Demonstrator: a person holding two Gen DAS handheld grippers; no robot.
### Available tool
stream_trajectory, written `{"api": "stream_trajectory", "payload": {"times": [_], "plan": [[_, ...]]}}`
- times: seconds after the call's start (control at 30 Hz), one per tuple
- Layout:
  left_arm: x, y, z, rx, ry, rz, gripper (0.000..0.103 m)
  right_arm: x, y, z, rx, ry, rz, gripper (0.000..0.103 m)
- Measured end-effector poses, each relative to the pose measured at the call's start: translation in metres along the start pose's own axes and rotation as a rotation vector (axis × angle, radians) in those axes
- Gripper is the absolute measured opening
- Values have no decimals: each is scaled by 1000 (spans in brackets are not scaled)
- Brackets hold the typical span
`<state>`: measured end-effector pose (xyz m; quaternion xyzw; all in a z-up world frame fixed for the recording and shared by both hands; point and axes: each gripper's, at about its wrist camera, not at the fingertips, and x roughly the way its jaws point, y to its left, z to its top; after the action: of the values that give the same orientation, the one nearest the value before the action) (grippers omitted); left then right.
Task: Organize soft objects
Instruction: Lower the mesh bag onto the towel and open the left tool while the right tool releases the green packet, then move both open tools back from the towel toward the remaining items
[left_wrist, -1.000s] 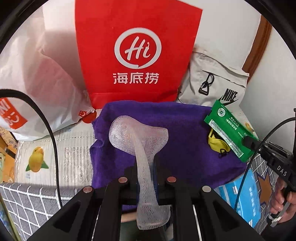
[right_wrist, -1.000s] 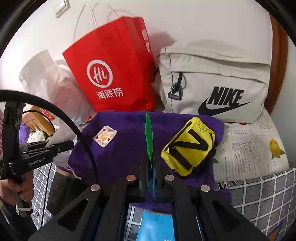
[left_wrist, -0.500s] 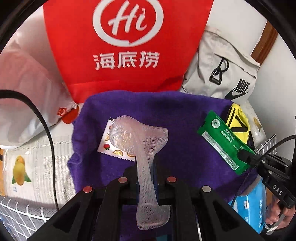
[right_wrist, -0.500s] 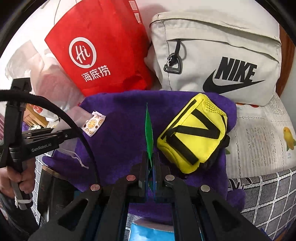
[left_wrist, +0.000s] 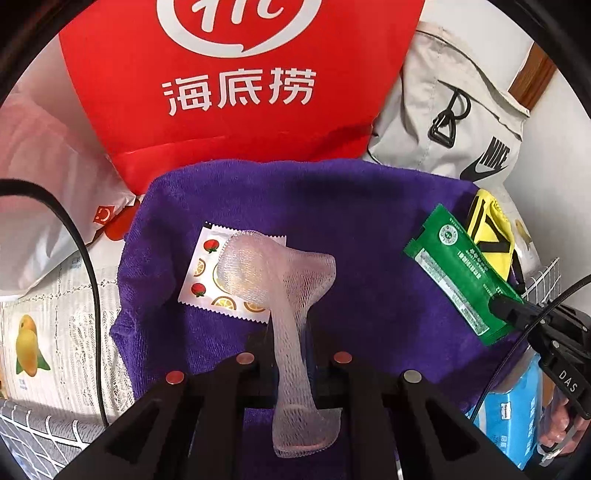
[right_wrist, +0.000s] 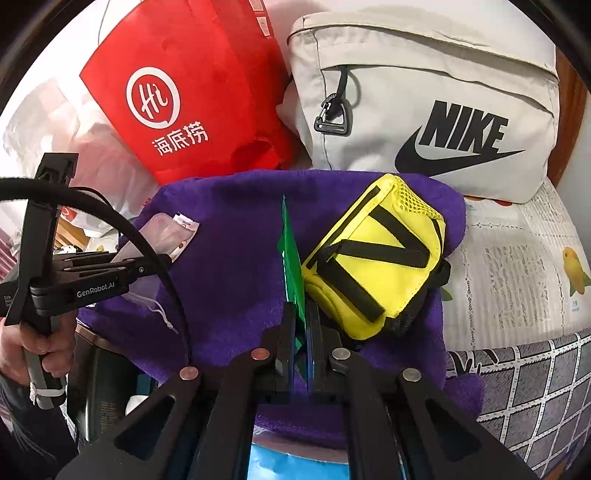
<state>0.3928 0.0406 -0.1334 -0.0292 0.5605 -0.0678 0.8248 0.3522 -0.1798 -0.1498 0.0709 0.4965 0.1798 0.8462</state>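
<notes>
At the centre of the left wrist frame, the left gripper (left_wrist: 291, 343) clenched a foam net sleeve (left_wrist: 280, 280) above the purple towel (left_wrist: 351, 221), apparently for sorting; lower centre opposite, the right gripper (right_wrist: 301, 332) pinched a green packet (right_wrist: 293, 258) edge-on.

The red paper bag (left_wrist: 236, 92) is cut off at the top edge of the left wrist view, so only part of its round logo shows. White foam netting (left_wrist: 280, 280) covers the right side of a fruit-print sachet (left_wrist: 210, 273). The small print on the green packet (left_wrist: 458, 273) is too fine to read. A blue box (left_wrist: 513, 417) is partly hidden behind the right tongs (left_wrist: 496, 306).
</notes>
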Motion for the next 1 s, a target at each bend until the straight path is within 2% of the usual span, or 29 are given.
{"api": "stream_trajectory", "payload": {"times": [0.47, 0.67, 0.73, 0.83, 0.9, 1.0], "plan": [[14, -8, -1, 36, 43, 23, 12, 1, -3, -1, -3, 9, -28, 10], [20, -13, -4, 37, 62, 13, 29, 0, -5, -3, -2, 11, -23, 13], [20, -15, -5, 46, 62, 12, 45, -2, -5, -3, -9, 13, -24, 17], [17, -18, -7, 54, 51, 28, 59, -6, -5, -5, -19, 8, -22, 28], [13, -19, -8, 60, 39, 39, 64, -9, -4, -5, -26, -2, -34, 42], [9, -19, -10, 59, 36, 61, 65, -17, -2, -5, -39, -23, -47, 46]]}}
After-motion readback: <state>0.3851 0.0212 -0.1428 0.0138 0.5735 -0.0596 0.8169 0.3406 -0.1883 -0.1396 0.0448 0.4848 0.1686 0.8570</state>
